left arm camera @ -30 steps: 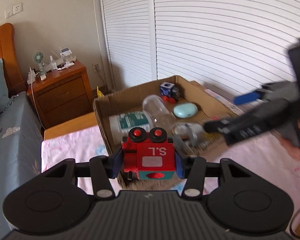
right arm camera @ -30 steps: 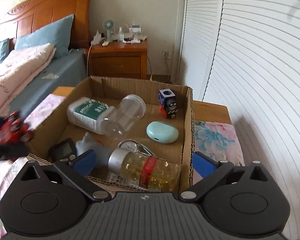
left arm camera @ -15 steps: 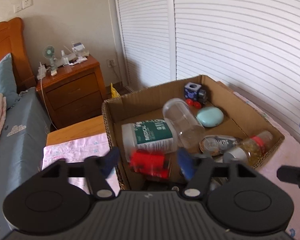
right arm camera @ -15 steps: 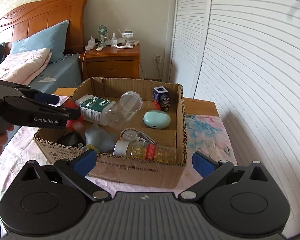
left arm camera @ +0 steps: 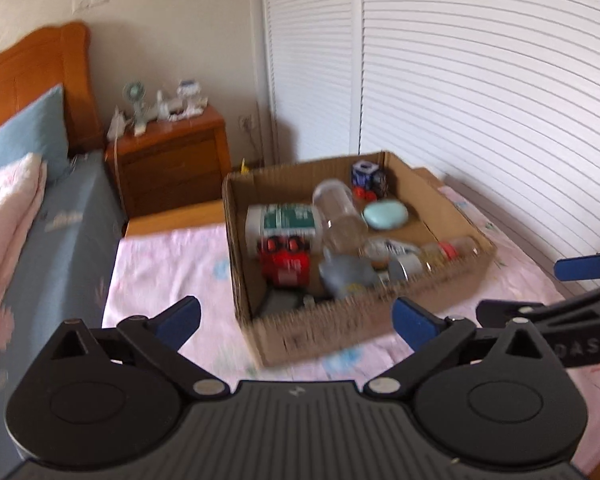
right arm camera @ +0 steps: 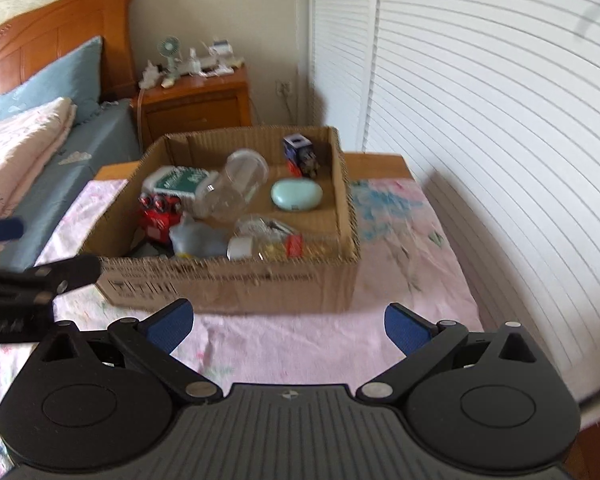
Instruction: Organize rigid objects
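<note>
Both grippers empty, box looks packed

Left gripper [left arm camera: 296, 316] and right gripper [right arm camera: 286, 322] gape wide; red toy [left arm camera: 284, 258] probably rests inside cardboard box [left arm camera: 364, 320], so retreat clear of its rim.

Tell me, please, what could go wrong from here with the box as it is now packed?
The clear jar lies on its side across the white bottle, so a nudge to the cardboard box might roll it onto the mint case. The red toy sits tilted against the pile and may topple.
</note>
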Demonstrator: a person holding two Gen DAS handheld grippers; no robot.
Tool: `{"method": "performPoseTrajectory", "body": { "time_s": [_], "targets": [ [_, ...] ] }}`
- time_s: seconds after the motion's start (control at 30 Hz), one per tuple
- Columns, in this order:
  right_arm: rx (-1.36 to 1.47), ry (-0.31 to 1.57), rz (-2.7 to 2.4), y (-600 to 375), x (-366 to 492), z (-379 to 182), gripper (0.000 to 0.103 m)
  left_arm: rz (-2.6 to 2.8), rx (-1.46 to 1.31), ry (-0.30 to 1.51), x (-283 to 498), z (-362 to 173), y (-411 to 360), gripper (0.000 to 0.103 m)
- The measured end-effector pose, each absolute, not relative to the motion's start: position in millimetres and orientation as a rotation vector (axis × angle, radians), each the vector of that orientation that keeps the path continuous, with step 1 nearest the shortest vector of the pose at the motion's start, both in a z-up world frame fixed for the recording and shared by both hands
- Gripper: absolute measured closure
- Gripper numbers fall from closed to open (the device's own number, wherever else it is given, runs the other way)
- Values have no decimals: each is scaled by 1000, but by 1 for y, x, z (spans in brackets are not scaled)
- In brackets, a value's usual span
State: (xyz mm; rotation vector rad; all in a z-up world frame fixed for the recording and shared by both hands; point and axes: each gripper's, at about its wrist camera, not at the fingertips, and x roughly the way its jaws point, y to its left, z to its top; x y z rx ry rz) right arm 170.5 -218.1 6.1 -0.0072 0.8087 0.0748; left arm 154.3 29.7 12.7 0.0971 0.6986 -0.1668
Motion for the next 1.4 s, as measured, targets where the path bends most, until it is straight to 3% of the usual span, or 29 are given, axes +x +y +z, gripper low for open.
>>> {"method": "performPoseTrajectory", "body": {
  "time_s": [1.4],
  "targets": [
    [-11,791,50,-224,145,16,0,-26,69,764,126,22,17,1]
  ]
}}
